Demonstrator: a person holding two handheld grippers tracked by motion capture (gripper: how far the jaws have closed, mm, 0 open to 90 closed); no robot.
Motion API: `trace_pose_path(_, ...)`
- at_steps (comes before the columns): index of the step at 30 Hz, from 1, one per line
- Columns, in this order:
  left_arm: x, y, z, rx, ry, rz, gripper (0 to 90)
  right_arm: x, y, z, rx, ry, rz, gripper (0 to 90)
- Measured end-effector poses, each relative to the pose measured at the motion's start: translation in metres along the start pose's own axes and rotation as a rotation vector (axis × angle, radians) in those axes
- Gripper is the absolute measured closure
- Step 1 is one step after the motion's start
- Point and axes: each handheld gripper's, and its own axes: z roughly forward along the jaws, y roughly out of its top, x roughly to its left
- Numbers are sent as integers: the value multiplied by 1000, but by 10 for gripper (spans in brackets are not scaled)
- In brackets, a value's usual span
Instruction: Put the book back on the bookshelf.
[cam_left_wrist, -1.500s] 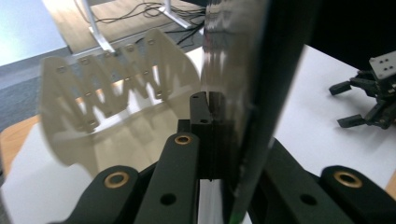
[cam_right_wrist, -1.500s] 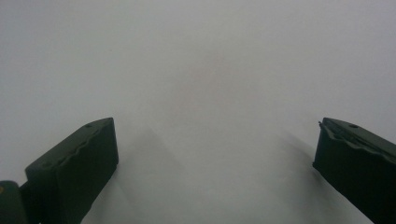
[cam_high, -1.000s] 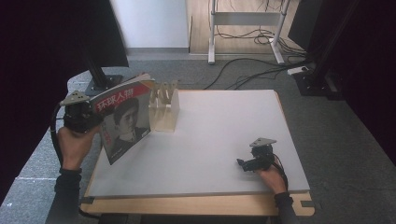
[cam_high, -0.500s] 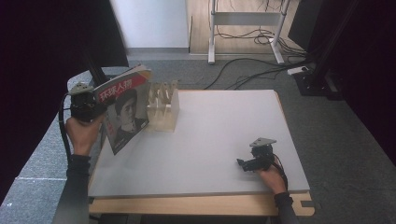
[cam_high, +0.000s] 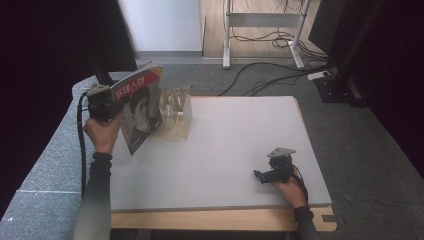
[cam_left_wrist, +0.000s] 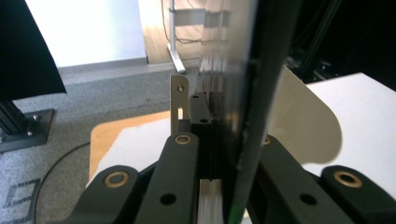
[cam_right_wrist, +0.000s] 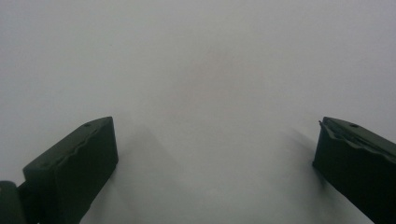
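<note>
A magazine (cam_high: 141, 106) with a red title band and a portrait on its cover stands upright, tilted, at the table's left edge. My left gripper (cam_high: 116, 106) is shut on its left edge. In the left gripper view the magazine (cam_left_wrist: 243, 93) shows edge-on, pinched between the jaws. Just right of it stands a pale wooden slotted rack (cam_high: 176, 112), whose uprights (cam_left_wrist: 179, 100) show beyond the jaws. My right gripper (cam_high: 260, 176) rests low on the table near the front right. Its jaws are wide apart over bare white surface, and the right gripper (cam_right_wrist: 215, 154) holds nothing.
The white table top (cam_high: 240, 135) lies between the rack and the right hand. Grey carpet (cam_high: 45, 160) flanks the table. Cables (cam_high: 270, 75) and a metal stand (cam_high: 227, 35) lie beyond the far edge. A dark post (cam_left_wrist: 18, 116) stands at the left.
My left gripper has carried the magazine a little up and away, closer to the rack. The right gripper has stayed put.
</note>
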Motion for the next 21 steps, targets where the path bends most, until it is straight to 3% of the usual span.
trace_pose_path(4, -1, -2, 9, 16, -19, 13, 869, 0, 0, 0, 0, 0, 0, 0)
trace_pose_path(7, 1, -2, 11, 47, -75, -12, 865, 0, 0, 0, 0, 0, 0, 0)
trace_pose_path(8, 3, 0, 10, 76, -92, -16, 862, 0, 0, 0, 0, 0, 0, 0)
trace_pose_path(13, 3, 7, 5, 236, -104, 40, 851, 0, 0, 0, 1, 0, 0, 0)
trace_pose_path(16, 4, 10, 3, 295, -104, 48, 849, 0, 0, 0, 1, 0, 0, 0)
trace_pose_path(18, 3, 10, 2, 286, -98, 43, 862, 0, 0, 0, 0, -2, 1, 0)
trace_pose_path(21, 3, 9, 3, 222, -94, 18, 870, 0, 0, 0, 1, 0, 0, 0)
